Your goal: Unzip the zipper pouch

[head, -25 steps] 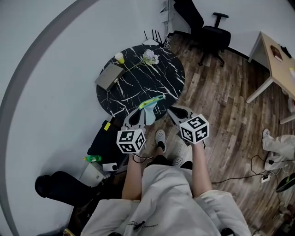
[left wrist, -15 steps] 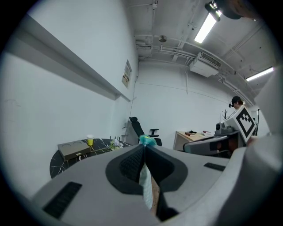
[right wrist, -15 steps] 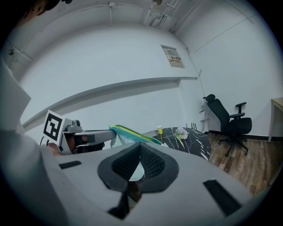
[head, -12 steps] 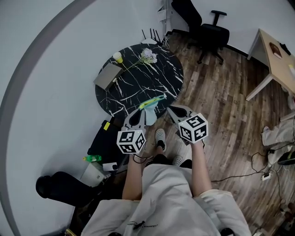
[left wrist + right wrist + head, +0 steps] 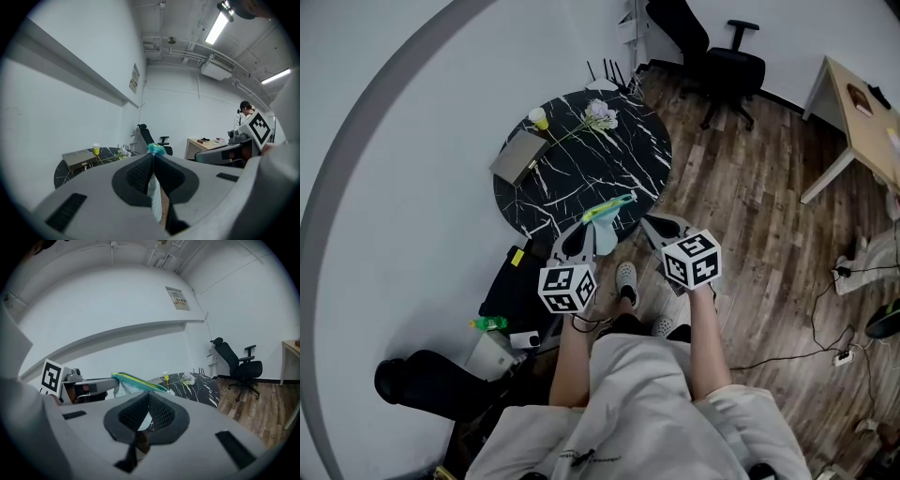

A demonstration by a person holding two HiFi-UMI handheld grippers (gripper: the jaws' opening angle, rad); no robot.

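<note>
Pouch soft, thin cloth; table glossy black marble-look; floor matt wood planks.

The pouch is pale blue fabric with a teal and yellow-green zipper band along its top edge. It hangs in the air by the near edge of the tabletop, zipper edge uppermost and slightly sloped. The left tongs are clamped on one end.

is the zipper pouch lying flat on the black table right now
No, the zipper pouch is clamped in the shut jaws of the left gripper and held up in the air, off the black marble table.
</note>
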